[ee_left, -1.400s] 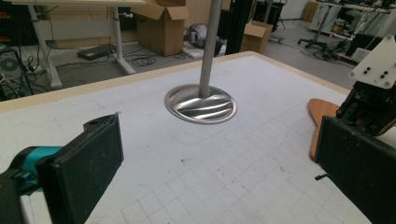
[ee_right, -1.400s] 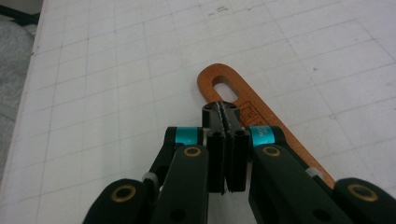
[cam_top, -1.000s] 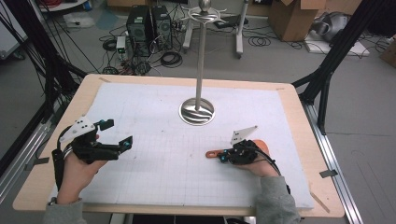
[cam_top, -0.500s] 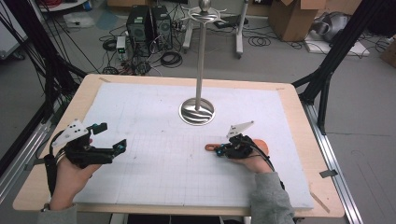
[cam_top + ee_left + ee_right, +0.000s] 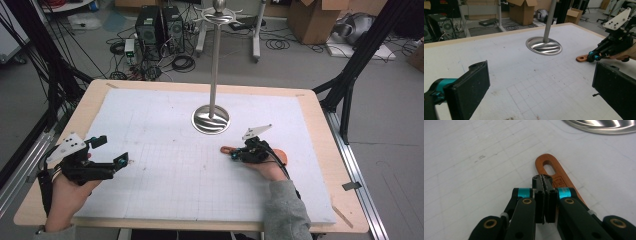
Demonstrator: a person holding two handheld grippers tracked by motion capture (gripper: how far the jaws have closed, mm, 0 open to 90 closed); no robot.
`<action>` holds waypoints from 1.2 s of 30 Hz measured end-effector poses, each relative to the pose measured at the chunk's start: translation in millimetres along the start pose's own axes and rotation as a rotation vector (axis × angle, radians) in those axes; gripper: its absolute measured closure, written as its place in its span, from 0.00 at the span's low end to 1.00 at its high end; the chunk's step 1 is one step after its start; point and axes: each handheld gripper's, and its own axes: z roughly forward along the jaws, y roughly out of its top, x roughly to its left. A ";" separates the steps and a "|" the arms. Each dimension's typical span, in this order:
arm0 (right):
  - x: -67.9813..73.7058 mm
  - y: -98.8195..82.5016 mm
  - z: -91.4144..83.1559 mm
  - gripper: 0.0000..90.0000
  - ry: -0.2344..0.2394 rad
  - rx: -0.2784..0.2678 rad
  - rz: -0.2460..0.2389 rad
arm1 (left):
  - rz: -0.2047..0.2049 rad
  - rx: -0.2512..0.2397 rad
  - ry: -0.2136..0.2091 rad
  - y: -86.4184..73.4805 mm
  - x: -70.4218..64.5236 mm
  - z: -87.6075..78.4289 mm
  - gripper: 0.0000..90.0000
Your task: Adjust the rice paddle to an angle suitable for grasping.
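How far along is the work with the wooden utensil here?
Done: nothing yet. The wooden utensil lies flat on the table, near the metal stand.
In hand: the right gripper is shut over its handle; an actual pinch is unclear. The left gripper is open and empty.
Left: lifting it, probably to hang it on the stand.

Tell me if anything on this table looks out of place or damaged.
Nothing looks damaged or spilled. The wooden utensil lies flat under the shut right gripper, near the metal stand. The white mat carries only small smudges. The left gripper is open.
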 end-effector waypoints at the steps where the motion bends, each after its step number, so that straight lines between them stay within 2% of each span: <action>1: -1.3 0.2 0.0 0.99 -0.002 -0.004 0.007 | -0.001 0.000 0.002 -0.3 0.3 -0.9 0.02; 3: -3.4 0.3 -0.1 0.99 -0.011 -0.005 0.024 | -0.002 0.000 0.004 -0.8 0.8 -2.5 0.02; 8: -5.9 1.3 -0.6 0.99 -0.029 -0.013 0.031 | -0.002 0.001 0.011 -1.7 1.3 -5.3 0.02; 12: -11.3 0.2 -2.1 0.99 -0.065 -0.015 0.046 | -0.006 -0.002 0.017 -2.6 1.7 -7.9 0.02; 15: -13.7 -0.5 -2.6 0.99 -0.076 -0.021 0.073 | -0.005 0.000 0.019 -3.1 2.2 -9.1 0.02; 24: -18.5 -1.4 -5.4 0.99 -0.137 -0.027 0.096 | -0.004 0.004 0.021 -4.1 2.5 -9.8 0.02; 27: -20.2 -2.0 -6.0 0.99 -0.151 -0.030 0.094 | -0.009 0.002 0.023 -4.6 2.5 -9.7 0.02; 32: -18.7 -0.6 -7.4 0.99 -0.143 -0.048 0.080 | -0.005 0.008 0.020 -4.6 2.3 -8.9 0.02; 36: -15.1 3.4 -12.7 0.99 -0.130 -0.069 0.047 | -0.006 0.003 0.018 -3.7 2.3 -8.8 0.02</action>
